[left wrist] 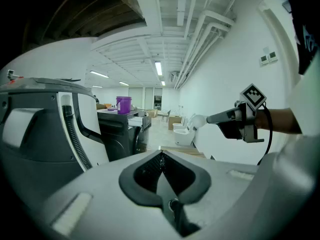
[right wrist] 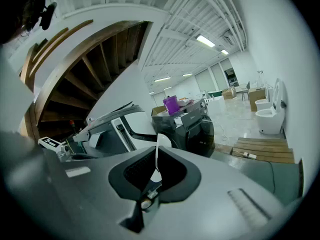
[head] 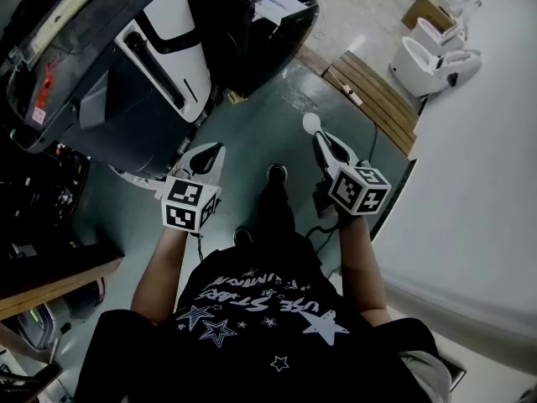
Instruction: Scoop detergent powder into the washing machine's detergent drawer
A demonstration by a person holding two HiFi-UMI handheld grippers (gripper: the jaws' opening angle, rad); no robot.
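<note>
My right gripper is shut on the handle of a white scoop, whose bowl points forward, up in the air. In the right gripper view the scoop stands up between the jaws. My left gripper is shut with nothing in it, level with the right one and a little apart. The dark washing machine stands ahead of both, out of reach, with a pale drawer sticking out at its top front. A purple container rests on top. From the left gripper view I see the right gripper with the scoop.
A large grey and white machine stands at the left. A wooden pallet lies on the floor at the right near white toilets. A white wall runs along the right. The person's legs are below.
</note>
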